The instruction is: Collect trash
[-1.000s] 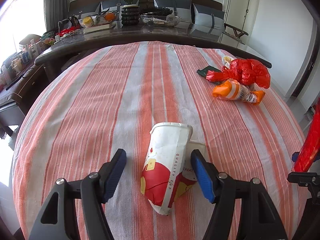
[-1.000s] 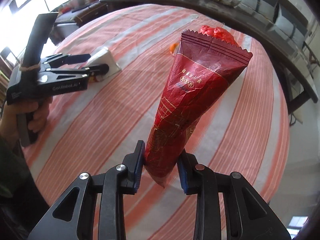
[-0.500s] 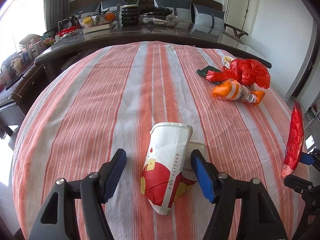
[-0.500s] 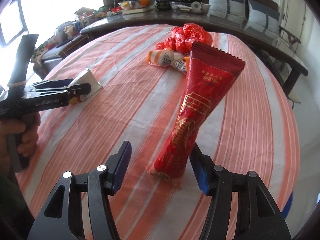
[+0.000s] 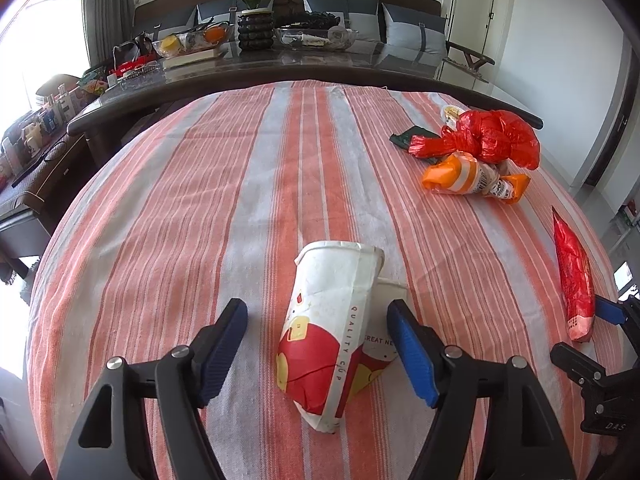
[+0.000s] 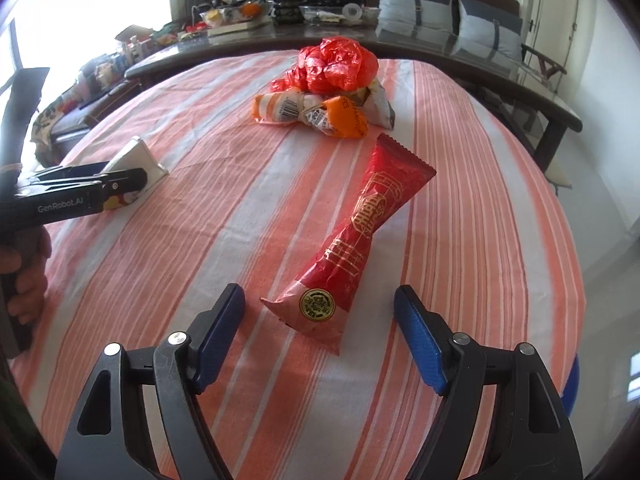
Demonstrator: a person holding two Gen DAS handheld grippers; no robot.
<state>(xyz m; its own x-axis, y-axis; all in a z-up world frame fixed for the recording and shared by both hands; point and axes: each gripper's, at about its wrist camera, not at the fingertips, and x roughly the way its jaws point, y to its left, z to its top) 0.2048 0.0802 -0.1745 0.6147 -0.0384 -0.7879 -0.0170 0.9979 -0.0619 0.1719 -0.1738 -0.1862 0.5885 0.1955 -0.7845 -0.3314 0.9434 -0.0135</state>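
A crushed white and red paper cup (image 5: 332, 320) lies on the striped tablecloth (image 5: 200, 200). My left gripper (image 5: 315, 308) straddles the cup, its jaws opening and neither pad pressing on it. A long red snack wrapper (image 6: 360, 232) lies flat on the cloth, its sealed end between the fingers of my right gripper (image 6: 318, 293). Those jaws are opening too and stand clear of the wrapper. From the left wrist view the same wrapper (image 5: 574, 276) shows at the far right. The cup (image 6: 136, 160) also shows beside the left gripper's fingers (image 6: 100, 178).
A crumpled red plastic bag (image 6: 336, 64), an orange wrapper (image 6: 308, 114), a silver packet (image 6: 380, 104) and a dark green wrapper (image 5: 412, 138) are heaped at the table's far right. A dark cluttered counter (image 5: 280, 64) runs behind. A hand (image 6: 24, 280) grips the left handle.
My right gripper has let go of the red wrapper, which stood upright in the jaws and now lies flat on the cloth. Its jaws have spread wide. The cup has not moved.
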